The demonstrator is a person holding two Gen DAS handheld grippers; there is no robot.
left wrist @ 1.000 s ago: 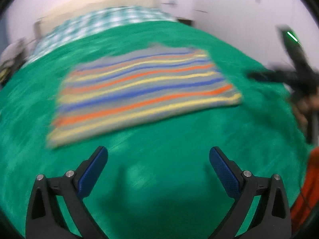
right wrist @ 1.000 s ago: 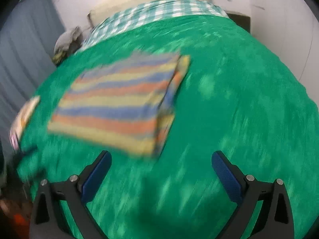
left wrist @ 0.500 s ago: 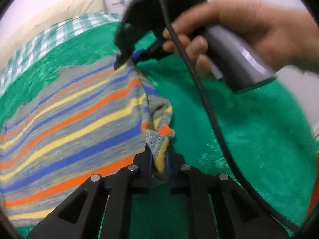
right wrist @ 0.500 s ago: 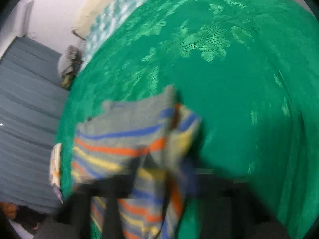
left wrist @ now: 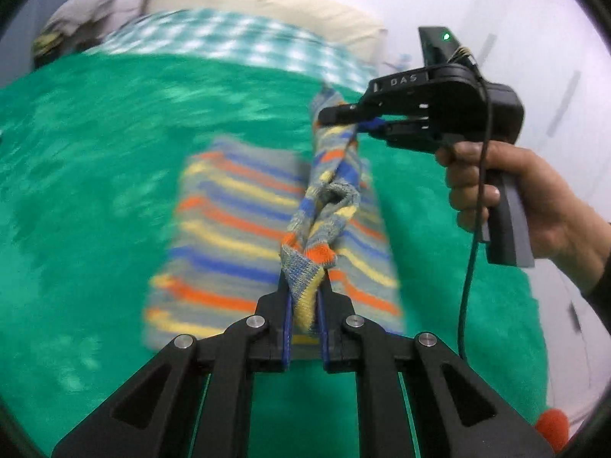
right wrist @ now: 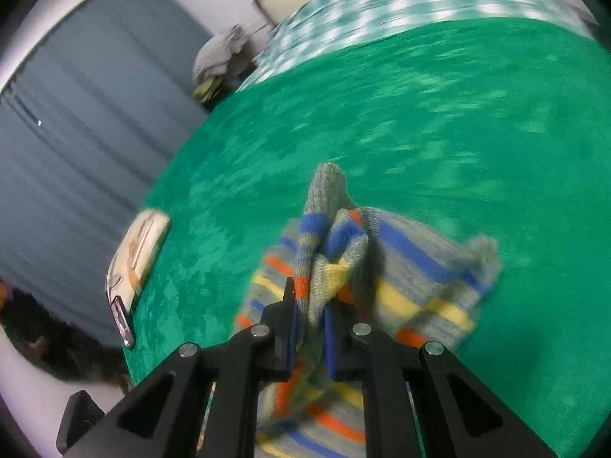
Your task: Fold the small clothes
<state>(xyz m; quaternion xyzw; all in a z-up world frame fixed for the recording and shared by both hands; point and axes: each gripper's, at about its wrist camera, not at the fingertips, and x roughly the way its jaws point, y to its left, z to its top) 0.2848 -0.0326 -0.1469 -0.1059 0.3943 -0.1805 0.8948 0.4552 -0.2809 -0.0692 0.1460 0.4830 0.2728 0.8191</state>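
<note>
A small knitted garment (left wrist: 244, 229) with grey, blue, orange and yellow stripes lies on the green bedspread (left wrist: 95, 175). My left gripper (left wrist: 304, 297) is shut on the near corner of its lifted edge. In the left wrist view my right gripper (left wrist: 343, 124), held by a hand (left wrist: 508, 194), is shut on the far corner of that same edge, so the edge hangs stretched between the two. The right wrist view shows my right gripper (right wrist: 310, 307) pinching a bunched fold of the striped garment (right wrist: 412, 267), with the rest draped below.
A checked blanket (left wrist: 229, 42) and a cream pillow (left wrist: 267, 4) lie at the head of the bed. A flat cream object (right wrist: 139, 255) rests near the bedspread's left edge, beside grey curtains (right wrist: 76, 133). A grey heap of cloth (right wrist: 221, 53) sits by the bed corner.
Both grippers went from wide open above the flat garment to shut on one edge of it. They have lifted that edge and carried it sideways across the rest of the garment.
</note>
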